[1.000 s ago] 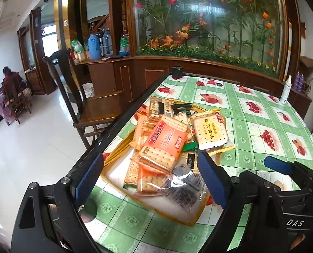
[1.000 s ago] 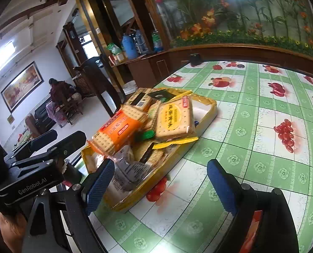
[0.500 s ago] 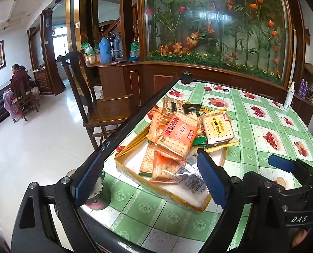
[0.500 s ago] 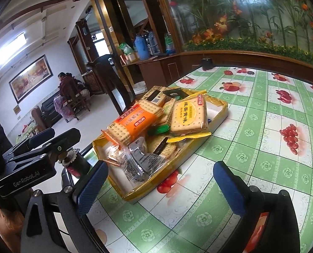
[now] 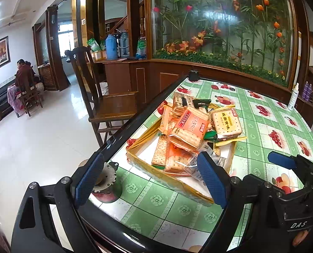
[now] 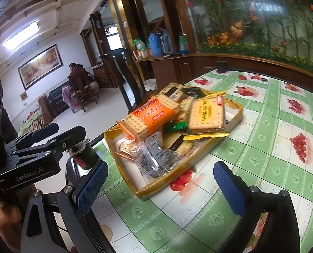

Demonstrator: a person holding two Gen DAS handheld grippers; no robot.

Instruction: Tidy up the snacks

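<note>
Green-checked table (image 5: 261,126) is carrying a heaped yellow snack tray (image 5: 156,175) ahead of both wide-open, empty grippers, left gripper (image 5: 150,179) and right gripper (image 6: 162,187); nudging the orange cracker pack (image 5: 190,128) risks toppling the pile.

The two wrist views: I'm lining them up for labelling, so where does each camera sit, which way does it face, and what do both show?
Left wrist: sits on the left gripper at the table's near corner, looking across the snack tray toward the flower panel; its blue fingers and the right gripper show.
Right wrist: sits on the right gripper, further right, facing the tray and the room beyond; the left gripper shows.
Shared: the tray, the orange cracker pack, the green tablecloth.
</note>
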